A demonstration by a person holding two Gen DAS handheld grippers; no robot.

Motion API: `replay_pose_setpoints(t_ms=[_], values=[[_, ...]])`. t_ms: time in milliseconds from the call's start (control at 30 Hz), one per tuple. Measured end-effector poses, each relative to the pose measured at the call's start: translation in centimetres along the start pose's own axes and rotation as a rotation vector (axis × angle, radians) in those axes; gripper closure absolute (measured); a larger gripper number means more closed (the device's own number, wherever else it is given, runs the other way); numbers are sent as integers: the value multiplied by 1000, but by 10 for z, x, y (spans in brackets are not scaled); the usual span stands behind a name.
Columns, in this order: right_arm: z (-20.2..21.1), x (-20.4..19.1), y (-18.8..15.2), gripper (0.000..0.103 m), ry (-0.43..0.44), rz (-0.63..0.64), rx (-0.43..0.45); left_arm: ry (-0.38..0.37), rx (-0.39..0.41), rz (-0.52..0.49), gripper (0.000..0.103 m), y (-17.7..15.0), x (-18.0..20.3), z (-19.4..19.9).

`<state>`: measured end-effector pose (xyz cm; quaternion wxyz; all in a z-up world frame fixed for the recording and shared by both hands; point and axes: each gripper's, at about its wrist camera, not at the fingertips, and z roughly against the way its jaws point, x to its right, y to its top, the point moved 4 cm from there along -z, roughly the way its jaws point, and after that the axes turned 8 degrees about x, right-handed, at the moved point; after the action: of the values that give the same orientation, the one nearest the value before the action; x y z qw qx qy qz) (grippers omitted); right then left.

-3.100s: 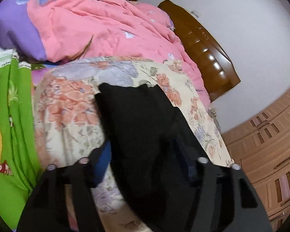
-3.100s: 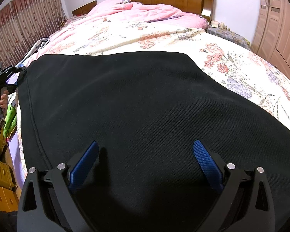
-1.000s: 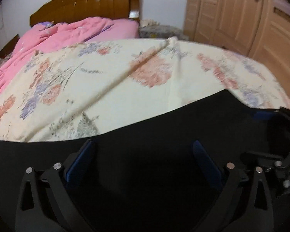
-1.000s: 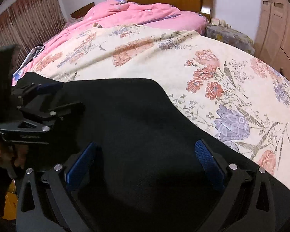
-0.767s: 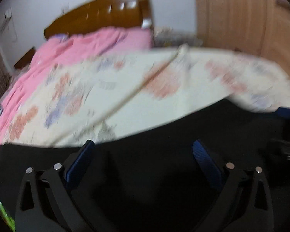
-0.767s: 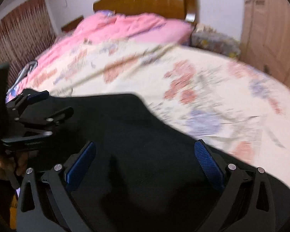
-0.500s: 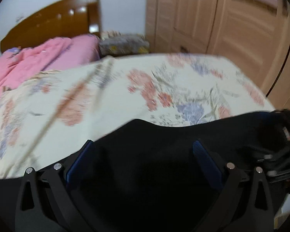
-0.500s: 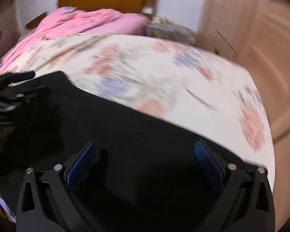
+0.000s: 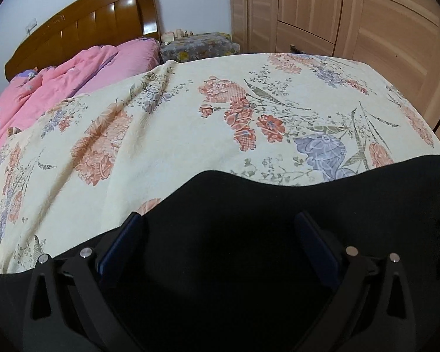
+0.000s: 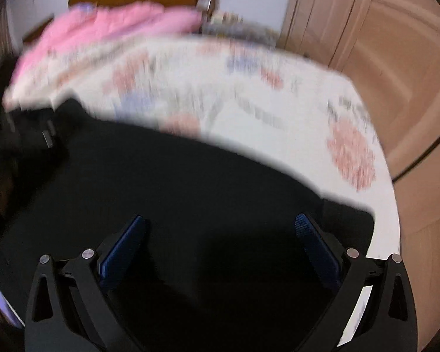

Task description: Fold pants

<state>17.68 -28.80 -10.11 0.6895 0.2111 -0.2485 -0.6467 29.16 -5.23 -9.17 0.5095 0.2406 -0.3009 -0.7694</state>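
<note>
The black knit fabric pants (image 9: 249,211) lie on the cream floral bedspread (image 9: 190,123) at the near edge of the bed, filling the lower half of both wrist views. Their far edge forms an uneven, wavy line against the floral print.

The left gripper (image 9: 220,243) hovers over the black cloth with its blue-padded fingers (image 9: 123,240) spread wide and nothing between them. The right gripper (image 10: 220,243) is likewise released, fingers (image 10: 311,240) apart above the cloth. The right wrist view is motion-blurred, so fine detail there cannot be read. A dark shape at that view's left edge is probably the left gripper, but this cannot be confirmed.

Judged step: locating the next grip points for a further fold.

Procedure for a clean fold:
- Select two points on one edge of the pants, well apart — an even spacing keeps the lifted edge straight.
- Lower each gripper until one finger slides under the cloth layers; pinch all layers, not only the top one.
- Avoid catching the bedspread, since it wrinkles easily beneath.
- Lift both sides together and carry the edge across — keep the cloth taut.
</note>
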Motion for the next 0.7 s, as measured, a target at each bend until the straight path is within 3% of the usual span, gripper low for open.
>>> replay_pose_setpoints(t_ms=[100,233,367,433,567,633,700], values=[[6,13,-9,5,69,-47,7,0,0,0,1,0,1,2],[37,2,-10,5,-5,10,62,-1,0,1,1,1,2,1],[32,-13,-41,4,20,82,11,-1,-1,0,1,1,2,1],[35,-7,-49,4,41,70,77,-1,0,0,1,1,1,1],[42,-4,-44,5,-20,75,53,-6,-1,5,1,1,2,0],[54,-3,-39,5,-56,71,81,-9,3,10,1,1,1,1],[73,-6,-32,5,-27,39,146,10,25,28,3,3,-3,11]])
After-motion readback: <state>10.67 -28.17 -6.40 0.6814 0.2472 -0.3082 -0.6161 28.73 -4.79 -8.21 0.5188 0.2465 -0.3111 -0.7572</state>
